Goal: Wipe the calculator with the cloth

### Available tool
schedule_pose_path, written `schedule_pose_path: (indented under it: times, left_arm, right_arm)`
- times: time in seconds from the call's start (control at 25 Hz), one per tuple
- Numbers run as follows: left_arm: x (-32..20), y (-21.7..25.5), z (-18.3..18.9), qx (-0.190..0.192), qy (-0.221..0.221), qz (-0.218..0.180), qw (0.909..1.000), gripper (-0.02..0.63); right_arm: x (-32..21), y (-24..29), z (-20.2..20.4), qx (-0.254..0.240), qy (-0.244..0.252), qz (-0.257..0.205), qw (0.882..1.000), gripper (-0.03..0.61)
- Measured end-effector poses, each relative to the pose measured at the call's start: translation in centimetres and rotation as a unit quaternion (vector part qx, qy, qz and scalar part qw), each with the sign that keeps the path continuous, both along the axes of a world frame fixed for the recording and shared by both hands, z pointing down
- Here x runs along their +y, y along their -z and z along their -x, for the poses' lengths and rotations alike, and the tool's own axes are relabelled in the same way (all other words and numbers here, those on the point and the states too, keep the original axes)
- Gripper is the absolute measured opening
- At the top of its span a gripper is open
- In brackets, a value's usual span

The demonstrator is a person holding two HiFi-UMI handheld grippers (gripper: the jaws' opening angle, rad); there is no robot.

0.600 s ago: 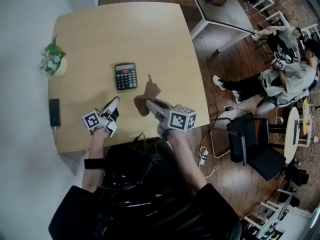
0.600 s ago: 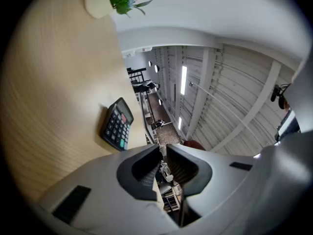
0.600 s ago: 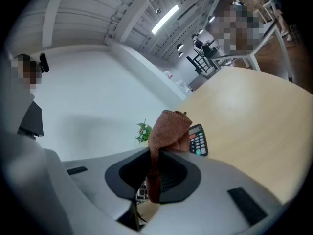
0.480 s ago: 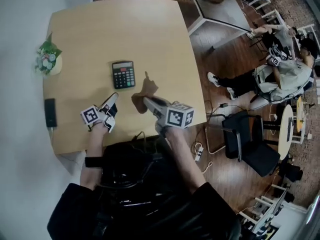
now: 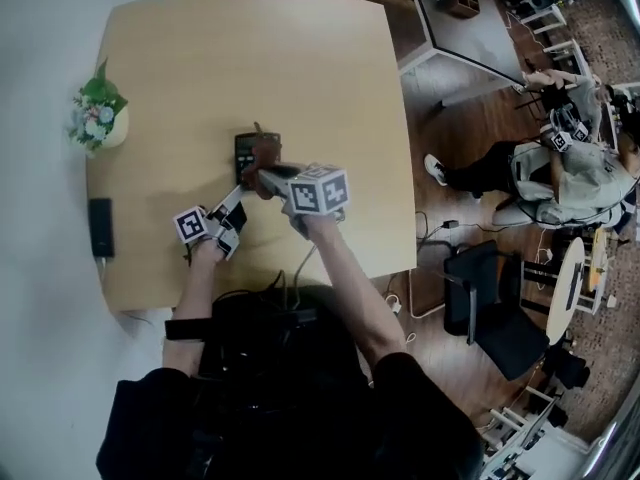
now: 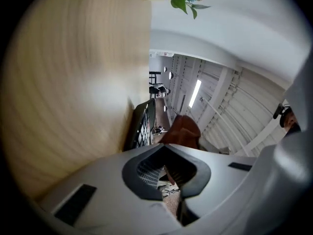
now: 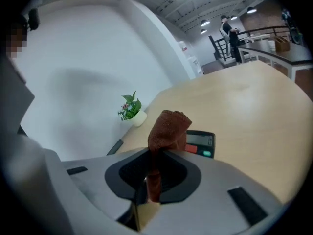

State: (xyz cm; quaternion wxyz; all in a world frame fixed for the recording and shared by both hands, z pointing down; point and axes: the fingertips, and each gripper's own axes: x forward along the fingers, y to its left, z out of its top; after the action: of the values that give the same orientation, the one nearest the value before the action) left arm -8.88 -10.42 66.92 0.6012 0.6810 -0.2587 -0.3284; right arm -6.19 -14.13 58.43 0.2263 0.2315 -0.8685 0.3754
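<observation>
Gripping: the right gripper [image 7: 155, 153] has its jaws clamped on the brown cloth [image 7: 168, 128]. The cloth is pinched near its lower end and stands up past the tips in a bunched fold.
Just ahead of the right tips: the calculator [image 7: 201, 144] lies flat, its display end showing beyond the cloth. From the head view the cloth [image 5: 265, 154] covers the calculator's [image 5: 244, 147] right part. Whether it presses on the keys cannot be told.
Left gripper: the left gripper [image 6: 164, 147] has its jaws pressed together with nothing between them. It sits low over the table [image 5: 200, 58], near the right gripper [image 5: 254, 177] and on its left.
Ahead of the left tips: the calculator's near edge is close by, with the cloth beyond it.
Farther out, left of both grippers: a small potted plant [image 5: 98, 113] and a flat dark device [image 5: 100, 227] sit at the table's left edge.
</observation>
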Motion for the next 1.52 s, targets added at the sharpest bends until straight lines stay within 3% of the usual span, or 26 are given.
schedule_pose_path:
  times: [0.2,0.32,0.64,0.88,0.96,1.12,1.24,1.36,1.52]
  left_arm:
    - [-0.3,-0.3,0.4,0.004,0.012,0.015,0.9998,0.02]
    - [-0.2,-0.4,0.5,0.002,0.014,0.018,0.9997,0.02]
    - [-0.3,-0.3,0.8,0.006,0.017,0.022,0.9996,0.021]
    - [-0.2,-0.2,0.6,0.005,0.014,0.024,0.9996,0.021]
    - [-0.3,-0.2,0.7,0.005,0.012,0.023,0.9997,0.021]
    - [-0.3,-0.2,0.8,0.01,0.013,0.022,0.9996,0.023]
    - [-0.2,-0.3,0.7,0.013,0.015,0.024,0.9995,0.023]
    - [-0.1,-0.4,0.5,0.013,0.014,0.025,0.9995,0.023]
    - [-0.2,-0.3,0.5,0.013,0.011,0.027,0.9995,0.023]
  right_arm:
    - [-3.7,-5.2,6.8,0.042,0.087,0.005,0.995,0.052]
    - [-4.1,-8.4,6.6,0.086,0.106,0.025,0.99,0.052]
    - [-6.2,-8.7,-0.6,0.069,0.029,0.041,0.996,0.058]
    - [-7.7,-8.3,-7.7,0.115,-0.033,0.031,0.992,0.052]
    - [-7.5,-6.5,-6.8,0.103,-0.032,0.015,0.994,0.052]
    - [-5.5,-3.5,1.1,0.045,0.037,-0.015,0.998,0.052]
    - [-4.2,-5.8,5.5,0.058,0.088,-0.013,0.994,0.052]
    - [-4.2,-8.5,4.8,0.099,0.09,-0.005,0.991,0.055]
    - [-4.8,-8.7,0.1,0.126,0.062,-0.003,0.99,0.056]
